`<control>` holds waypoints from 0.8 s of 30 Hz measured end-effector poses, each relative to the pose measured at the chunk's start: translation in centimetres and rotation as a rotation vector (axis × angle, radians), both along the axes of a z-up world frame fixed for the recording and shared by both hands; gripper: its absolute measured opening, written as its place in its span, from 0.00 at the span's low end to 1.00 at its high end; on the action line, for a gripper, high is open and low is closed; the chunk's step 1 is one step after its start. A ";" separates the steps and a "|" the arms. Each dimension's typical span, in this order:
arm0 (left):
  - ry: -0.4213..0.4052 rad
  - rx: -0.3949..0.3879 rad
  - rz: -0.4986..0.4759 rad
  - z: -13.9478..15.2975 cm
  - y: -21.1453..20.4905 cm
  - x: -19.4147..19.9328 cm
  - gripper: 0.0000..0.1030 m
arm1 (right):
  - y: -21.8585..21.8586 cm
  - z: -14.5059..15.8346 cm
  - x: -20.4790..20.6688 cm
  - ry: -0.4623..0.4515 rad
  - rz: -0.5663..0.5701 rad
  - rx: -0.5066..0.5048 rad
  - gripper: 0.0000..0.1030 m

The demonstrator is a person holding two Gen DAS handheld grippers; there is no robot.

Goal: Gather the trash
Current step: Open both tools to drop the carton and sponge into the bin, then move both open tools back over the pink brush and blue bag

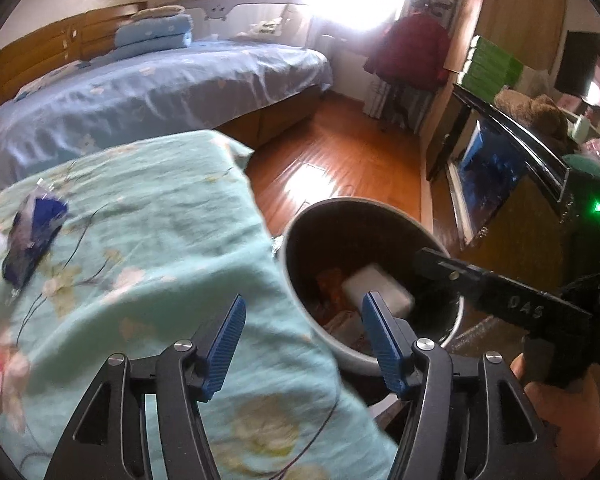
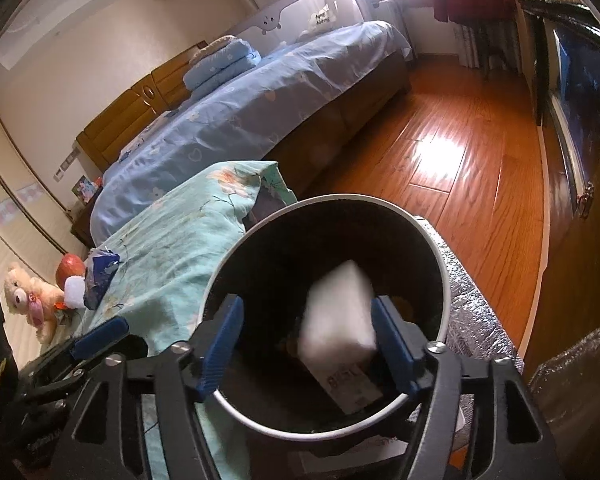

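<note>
The white box (image 2: 340, 312) is blurred, inside the mouth of the bin (image 2: 440, 256), between your right gripper's (image 2: 306, 344) fingers but touching neither; those fingers are spread wide, released. In the left view the box (image 1: 380, 284) lies among other trash in the bin (image 1: 300, 280). Your left gripper (image 1: 302, 340) hangs over the bin's near rim, fingers spread, empty. A blue wrapper (image 1: 34, 236) lies on the floral cloth (image 1: 160, 220) left of the bin, well apart from it. Beyond: bed (image 1: 160, 92), wood floor (image 2: 460, 160).
</note>
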State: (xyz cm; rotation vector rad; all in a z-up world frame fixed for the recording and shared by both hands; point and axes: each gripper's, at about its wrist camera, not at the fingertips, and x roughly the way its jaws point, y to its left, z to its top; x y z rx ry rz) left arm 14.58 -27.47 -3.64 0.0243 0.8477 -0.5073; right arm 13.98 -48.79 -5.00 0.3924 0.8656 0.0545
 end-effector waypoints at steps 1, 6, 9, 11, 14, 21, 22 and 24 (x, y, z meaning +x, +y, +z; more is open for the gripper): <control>0.004 0.001 0.011 -0.1 0.5 -0.2 0.59 | 0.2 0.1 0.0 -0.002 0.002 0.002 0.74; 0.023 -0.006 0.058 -0.3 3.1 -1.1 0.59 | 1.8 0.7 -0.3 -0.021 0.029 0.004 0.79; 0.022 -0.001 0.086 -0.1 4.6 -1.7 0.59 | 3.0 1.2 -0.5 -0.034 0.049 0.011 0.79; 0.009 0.014 0.114 0.2 5.6 -2.5 0.61 | 3.8 1.5 -0.6 -0.043 0.062 0.013 0.79; 0.000 0.017 0.158 0.4 7.3 -3.4 0.64 | 5.0 1.7 -0.7 -0.055 0.081 0.024 0.82; 0.000 0.014 0.237 1.0 11.1 -5.0 0.64 | 8.8 1.5 -0.6 -0.056 0.157 0.028 0.82; 0.001 0.013 0.253 1.1 11.7 -5.3 0.64 | 9.3 1.4 -0.6 -0.054 0.168 0.030 0.83; 0.003 0.007 0.273 1.3 12.7 -5.5 0.64 | 10.4 1.3 -0.5 -0.051 0.190 0.035 0.83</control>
